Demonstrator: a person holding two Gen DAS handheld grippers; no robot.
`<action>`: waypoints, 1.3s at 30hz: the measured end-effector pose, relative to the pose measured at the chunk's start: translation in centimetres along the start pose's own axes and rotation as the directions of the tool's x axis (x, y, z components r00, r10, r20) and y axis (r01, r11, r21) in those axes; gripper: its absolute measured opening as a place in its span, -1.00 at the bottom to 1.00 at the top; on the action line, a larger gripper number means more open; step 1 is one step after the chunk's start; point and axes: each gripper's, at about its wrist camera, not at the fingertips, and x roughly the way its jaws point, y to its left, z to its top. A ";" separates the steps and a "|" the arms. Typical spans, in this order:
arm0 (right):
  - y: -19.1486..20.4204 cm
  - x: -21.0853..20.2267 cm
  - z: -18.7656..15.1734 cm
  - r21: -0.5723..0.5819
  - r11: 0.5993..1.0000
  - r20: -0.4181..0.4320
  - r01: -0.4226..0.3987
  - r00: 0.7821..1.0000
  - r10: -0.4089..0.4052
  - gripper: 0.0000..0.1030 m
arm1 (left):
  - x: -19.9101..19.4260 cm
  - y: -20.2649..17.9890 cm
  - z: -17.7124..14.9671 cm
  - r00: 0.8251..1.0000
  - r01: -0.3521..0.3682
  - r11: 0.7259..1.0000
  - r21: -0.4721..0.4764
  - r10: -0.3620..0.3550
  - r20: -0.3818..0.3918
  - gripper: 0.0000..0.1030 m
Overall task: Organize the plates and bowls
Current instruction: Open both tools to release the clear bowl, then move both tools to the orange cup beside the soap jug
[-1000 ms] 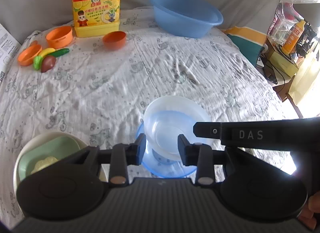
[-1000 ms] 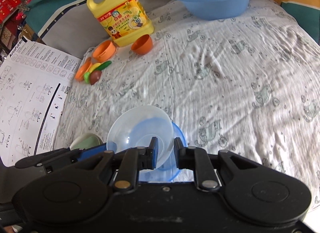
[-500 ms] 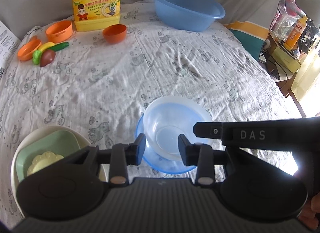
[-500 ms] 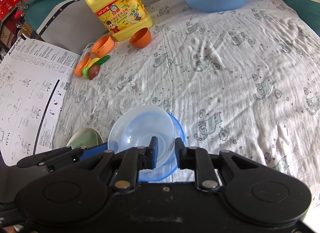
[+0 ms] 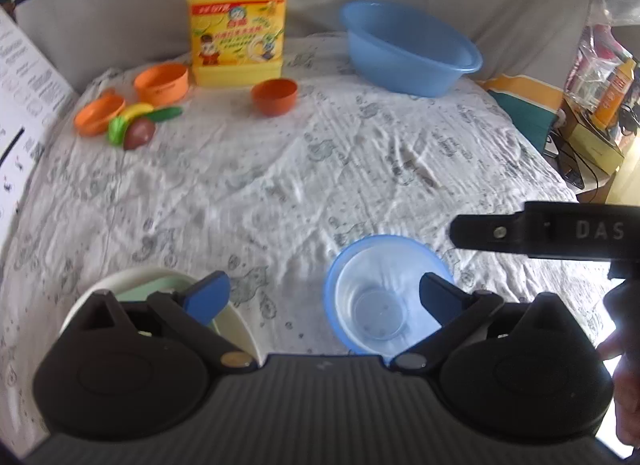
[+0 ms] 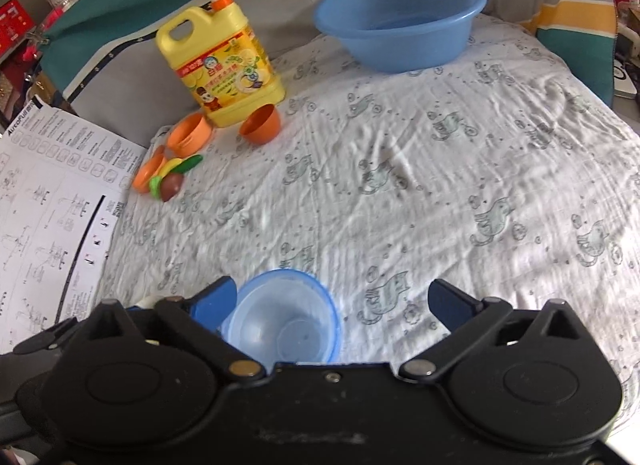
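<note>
A clear bowl [image 5: 376, 297] sits nested inside a blue bowl [image 5: 334, 297] on the cat-print sheet [image 5: 320, 169] of a bed, the pair stacked as one, which suits a job of sorting plates and bowls by kind. The left gripper [image 5: 324, 297] hangs just above the stack with its jaws swinging wide, nothing pressed between the pads; its right-hand finger overlaps the stack's rim in the left wrist view while the other stands over a second stack. The right gripper [image 6: 334, 303] is likewise opening over the same bowls, its left-hand finger at the stack's edge and the other over bare sheet, gripping nothing. Judging by this, the clear bowl is released and resting on its own. Just to the left of the blue bowl, a cream plate [image 5: 236, 329] carries a pale green dish [image 5: 148, 291], largely hidden behind the left gripper. Well beyond the blue bowl, at the far side of the bed, stand a blue basin [image 5: 408, 49], a yellow detergent jug [image 5: 238, 21], an orange cup [image 5: 274, 96], an orange bowl [image 5: 162, 82] and toy fruit [image 5: 134, 125], apparently out of the way. A printed sheet [image 6: 44, 205] lies far left of the blue bowl.
</note>
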 end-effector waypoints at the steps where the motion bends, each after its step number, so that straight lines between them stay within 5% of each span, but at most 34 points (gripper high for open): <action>1: -0.2 0.1 0.0 0.004 1.000 -0.002 0.003 1.000 -0.003 1.00 | 0.1 0.3 -0.1 1.000 0.001 1.000 -0.007 -0.001 -0.004 1.00; 22: -1.0 4.2 1.9 0.035 0.999 -0.066 0.037 0.997 -0.034 1.00 | 3.5 3.2 1.4 0.999 -0.021 0.999 -0.040 0.019 -0.046 1.00; 39: 2.4 10.4 11.5 0.039 0.999 -0.037 -0.005 0.999 0.006 1.00 | 9.4 8.5 11.3 0.995 -0.093 0.994 -0.055 0.094 0.018 1.00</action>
